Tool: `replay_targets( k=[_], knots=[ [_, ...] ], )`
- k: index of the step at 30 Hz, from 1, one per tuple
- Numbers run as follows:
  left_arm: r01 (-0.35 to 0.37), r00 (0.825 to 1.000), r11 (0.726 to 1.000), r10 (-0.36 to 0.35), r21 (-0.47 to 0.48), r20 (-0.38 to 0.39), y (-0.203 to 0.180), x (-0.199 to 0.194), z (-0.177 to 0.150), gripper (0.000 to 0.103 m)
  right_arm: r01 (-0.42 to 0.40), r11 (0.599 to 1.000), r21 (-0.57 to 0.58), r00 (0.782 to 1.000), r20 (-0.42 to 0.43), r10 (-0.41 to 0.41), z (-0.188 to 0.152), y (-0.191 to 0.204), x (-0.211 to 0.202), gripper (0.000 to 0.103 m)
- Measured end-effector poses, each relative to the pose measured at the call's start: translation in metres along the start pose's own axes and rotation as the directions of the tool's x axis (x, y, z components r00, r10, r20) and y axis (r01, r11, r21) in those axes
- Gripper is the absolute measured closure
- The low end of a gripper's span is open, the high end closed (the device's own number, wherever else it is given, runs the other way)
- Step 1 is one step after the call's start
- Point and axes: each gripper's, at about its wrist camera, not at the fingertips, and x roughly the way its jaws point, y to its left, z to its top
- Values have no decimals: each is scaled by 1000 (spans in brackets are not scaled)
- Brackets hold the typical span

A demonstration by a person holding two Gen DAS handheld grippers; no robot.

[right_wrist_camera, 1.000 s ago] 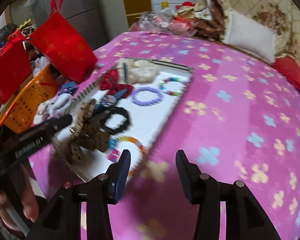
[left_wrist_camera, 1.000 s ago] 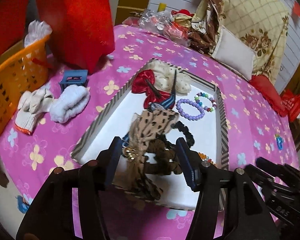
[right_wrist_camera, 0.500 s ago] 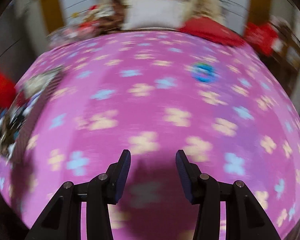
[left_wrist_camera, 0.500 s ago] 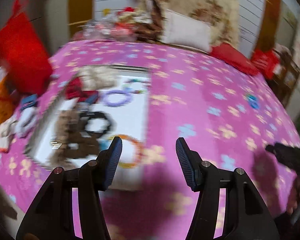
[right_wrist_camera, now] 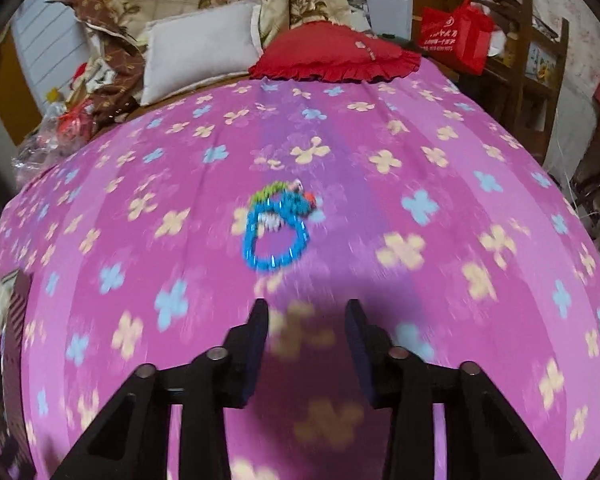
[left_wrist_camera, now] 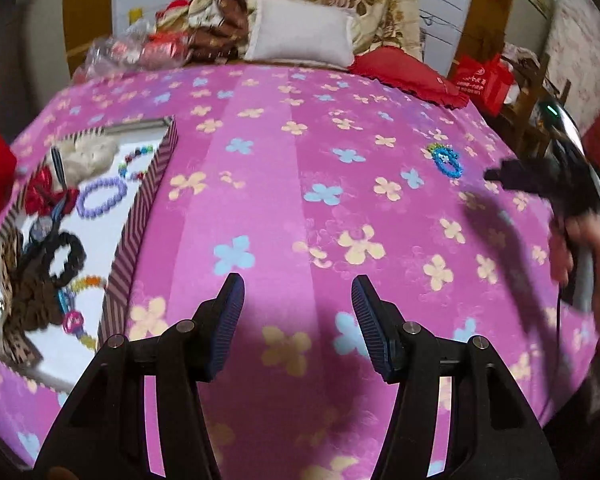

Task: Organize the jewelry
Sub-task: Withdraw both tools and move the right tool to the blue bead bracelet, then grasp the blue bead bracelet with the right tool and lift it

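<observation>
Right tool (right_wrist_camera: 306, 320), jaws narrowing, empty, near blue bracelet (right_wrist_camera: 274, 236).

Blue bracelet (right_wrist_camera: 274, 236) motion-blurred

The left claw (left_wrist_camera: 298, 312) hangs open and empty over the pink flowered bed (left_wrist_camera: 300, 200). At left lies a striped tray (left_wrist_camera: 140, 208) of bracelets, a red bow and hair ties. A blue bracelet (left_wrist_camera: 447, 163) lies alone far right, near the blurred right claw (left_wrist_camera: 500, 176).

A pink flowered bed (left_wrist_camera: 300, 184) carries a striped tray (left_wrist_camera: 140, 216) at left, a blue bracelet (right_wrist_camera: 274, 236) right, pillows far.
</observation>
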Motion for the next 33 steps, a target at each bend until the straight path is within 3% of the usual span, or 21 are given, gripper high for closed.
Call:
replay_targets(
  k=[3,10,14,17,20,23,24,27,30,33],
  knots=[
    [9,1000,1000,-9,1,-8,6,9,2,47,-29,999,-18,1000,-14,28,20,12,20,77],
    [28,997,999,-29,-22,-65,21,27,1,47,-7,998,-68,998,-58,3,37,30,65,77],
    [26,997,999,-28,-31,-74,24,30,1,47,-95,995,-38,989,-118,90,34,35,73,76],
    [22,997,999,-24,-30,-74,24,30,0,47,-151,984,-97,982,-132,137,16,53,63,76],
    [14,998,1000,-15,-27,-67,24,28,0,47,-305,948,-95,937,-209,280,-8,73,50,76],
    [6,998,999,-8,-32,-66,24,28,0,47,-456,881,-129,859,-322,397,-43,106,32,77],
    [4,998,999,-6,-34,-69,24,28,-1,47,-482,859,-174,844,-354,402,-54,118,23,77],
    [5,997,999,-8,-39,-77,25,28,-2,47,-450,843,-296,883,-287,371,-58,124,-7,76],
    [17,996,999,-21,-40,-82,25,28,-2,47,-335,915,-226,939,-166,302,-31,88,-13,76],
    [32,995,999,-35,-40,-91,23,30,-2,47,-128,982,-137,991,-54,122,4,47,4,76]
  ],
)
